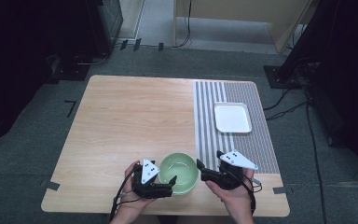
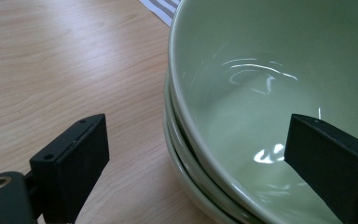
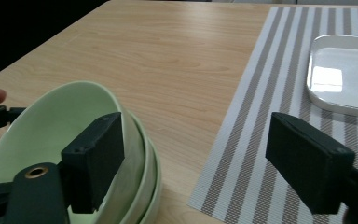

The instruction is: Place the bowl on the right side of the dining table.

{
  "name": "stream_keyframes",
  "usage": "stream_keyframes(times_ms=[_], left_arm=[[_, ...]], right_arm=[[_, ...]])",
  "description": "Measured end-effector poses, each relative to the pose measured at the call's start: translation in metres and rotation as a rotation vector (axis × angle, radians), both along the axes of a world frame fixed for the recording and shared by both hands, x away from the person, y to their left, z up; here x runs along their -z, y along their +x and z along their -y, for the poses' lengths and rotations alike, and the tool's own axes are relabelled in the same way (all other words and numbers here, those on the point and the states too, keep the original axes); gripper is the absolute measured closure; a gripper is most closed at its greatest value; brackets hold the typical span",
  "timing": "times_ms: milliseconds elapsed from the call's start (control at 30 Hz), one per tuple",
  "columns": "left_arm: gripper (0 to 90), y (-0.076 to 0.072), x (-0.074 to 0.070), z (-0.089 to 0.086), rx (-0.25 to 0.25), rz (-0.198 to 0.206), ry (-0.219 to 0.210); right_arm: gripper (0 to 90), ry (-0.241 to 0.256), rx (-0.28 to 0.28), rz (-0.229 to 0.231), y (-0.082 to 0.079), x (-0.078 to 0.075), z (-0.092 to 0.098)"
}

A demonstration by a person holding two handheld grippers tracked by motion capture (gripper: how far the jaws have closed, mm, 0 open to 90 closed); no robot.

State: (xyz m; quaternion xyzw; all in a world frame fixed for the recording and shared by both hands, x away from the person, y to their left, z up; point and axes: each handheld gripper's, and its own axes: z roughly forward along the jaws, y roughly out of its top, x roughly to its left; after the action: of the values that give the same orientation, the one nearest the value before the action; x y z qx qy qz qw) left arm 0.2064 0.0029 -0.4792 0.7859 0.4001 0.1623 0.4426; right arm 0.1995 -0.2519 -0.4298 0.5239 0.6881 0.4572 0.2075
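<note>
Between the two grippers, at the near table edge, sits a stack of green bowls (image 1: 178, 173). The left gripper (image 2: 200, 154) stands open, its jaws straddling the rim, one inside, one outside. The right gripper (image 3: 193, 158) is open too, one jaw over the opposite rim. Likely next: close on the top bowl and lift it off. Ahead of both, bare table (image 1: 135, 116); beyond the right gripper, a striped mat (image 3: 261, 126) with a white tray (image 3: 345, 74).
</note>
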Motion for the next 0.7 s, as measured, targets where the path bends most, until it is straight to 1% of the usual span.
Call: stream_keyframes(times_ms=[100,233,300,333,367,400,500,567,633,667,700], left_arm=[[6.3,0.001,0.002,0.002,0.002,0.009,0.003],[6.2,0.002,0.007,0.004,0.009,-0.006,-0.008],[6.3,0.002,0.008,0.006,0.009,-0.001,-0.009],[6.2,0.003,0.008,0.007,0.017,0.000,-0.008],[6.2,0.003,0.009,0.007,0.023,-0.002,-0.014],[6.2,0.003,0.009,0.007,0.024,-0.003,-0.018],[6.2,0.003,0.009,0.007,0.025,-0.004,-0.020],[6.2,0.003,0.009,0.007,0.025,-0.007,-0.024],[6.2,0.003,0.009,0.007,0.027,-0.010,-0.027],[6.2,0.003,0.009,0.007,0.027,-0.010,-0.027],[6.2,0.003,0.009,0.007,0.028,-0.010,-0.025]], right_arm=[[23.1,-0.010,-0.010,0.004,-0.001,0.001,-0.005],[28.8,-0.012,-0.030,0.008,-0.001,0.004,-0.012],[33.8,-0.015,-0.041,0.019,-0.002,0.004,-0.016],[37.0,-0.017,-0.042,0.025,-0.003,0.004,-0.018],[39.7,-0.010,-0.050,0.036,-0.003,0.004,-0.020],[42.6,0.000,-0.061,0.036,-0.004,0.004,-0.022],[49.9,-0.011,-0.066,0.052,-0.003,0.006,-0.028],[53.5,-0.011,-0.084,0.033,-0.003,0.008,-0.032],[58.7,-0.013,-0.110,-0.008,0.000,0.011,-0.037],[59.7,-0.019,-0.110,-0.027,0.001,0.012,-0.039],[61.5,-0.040,-0.104,-0.027,0.001,0.014,-0.041]])
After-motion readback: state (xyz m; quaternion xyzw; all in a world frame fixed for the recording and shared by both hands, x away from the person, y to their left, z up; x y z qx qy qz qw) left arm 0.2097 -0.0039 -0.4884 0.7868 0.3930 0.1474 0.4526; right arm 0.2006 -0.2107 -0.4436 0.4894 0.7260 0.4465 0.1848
